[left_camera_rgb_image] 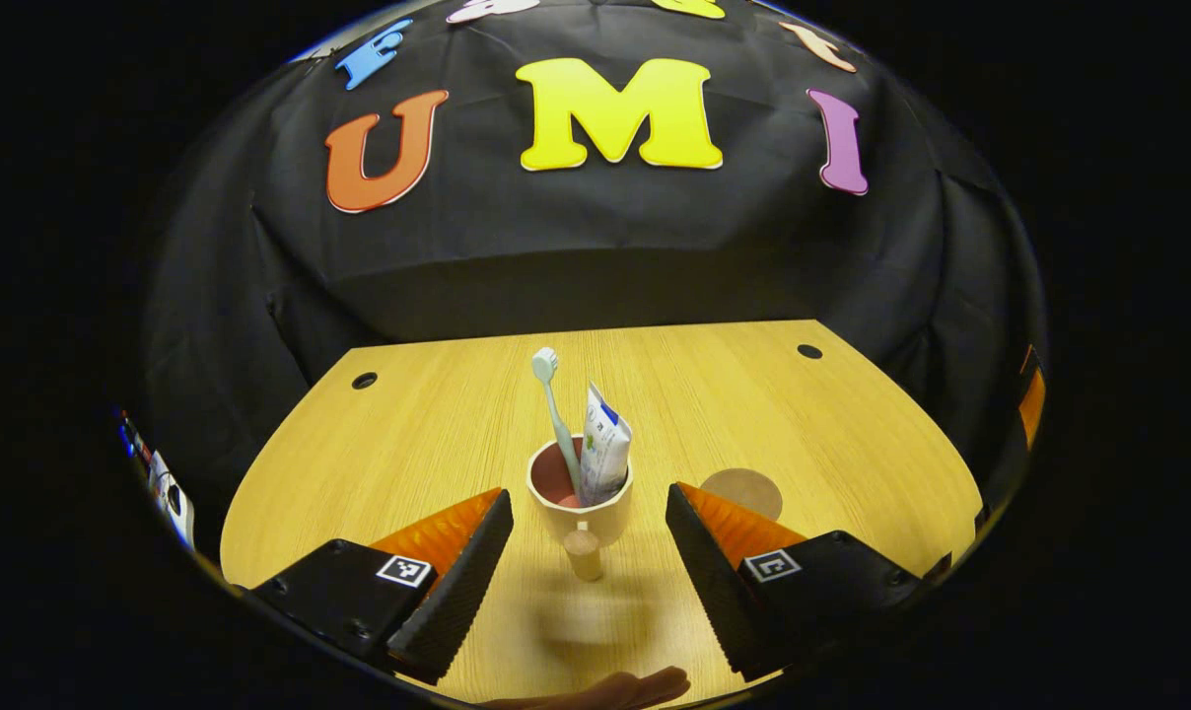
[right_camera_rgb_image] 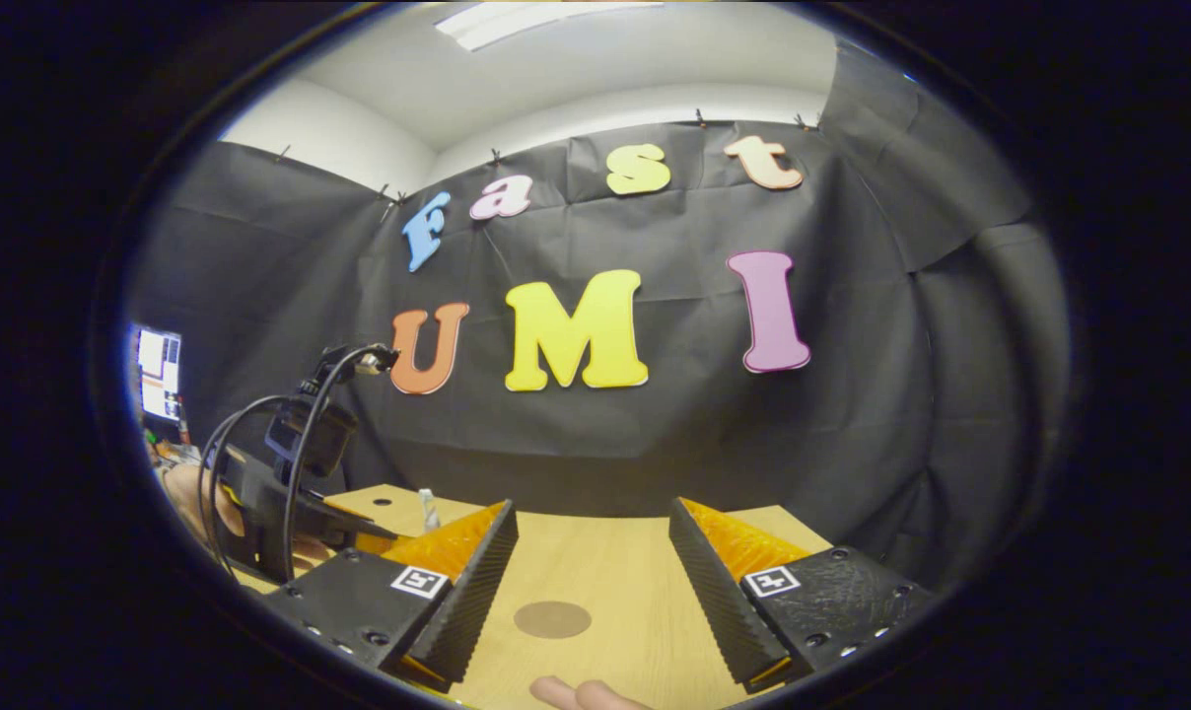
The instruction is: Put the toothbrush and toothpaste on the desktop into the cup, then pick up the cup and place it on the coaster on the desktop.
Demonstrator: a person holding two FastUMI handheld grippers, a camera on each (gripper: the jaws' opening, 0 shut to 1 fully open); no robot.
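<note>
A cream cup (left_camera_rgb_image: pixel 595 521) with a pink inside stands upright on the wooden table (left_camera_rgb_image: pixel 438 434), its handle (left_camera_rgb_image: pixel 584 554) turned toward me. A pale toothbrush (left_camera_rgb_image: pixel 554 409) and a white toothpaste tube (left_camera_rgb_image: pixel 603 449) stand in it. My left gripper (left_camera_rgb_image: pixel 588 498) is open, one finger on each side of the cup and not touching it. The round brown coaster (left_camera_rgb_image: pixel 745 489) lies just right of the cup, partly behind a finger. My right gripper (right_camera_rgb_image: pixel 591 508) is open above the table with nothing between its fingers; the coaster (right_camera_rgb_image: pixel 552 619) lies below and between them.
In the right gripper view the left gripper's body (right_camera_rgb_image: pixel 295 473), with black cables and a hand (right_camera_rgb_image: pixel 186 503), is at far left, a lit screen (right_camera_rgb_image: pixel 157 375) behind it. Two cable holes (left_camera_rgb_image: pixel 364 380) (left_camera_rgb_image: pixel 809 351) mark the table's far corners. Black cloth walls the back.
</note>
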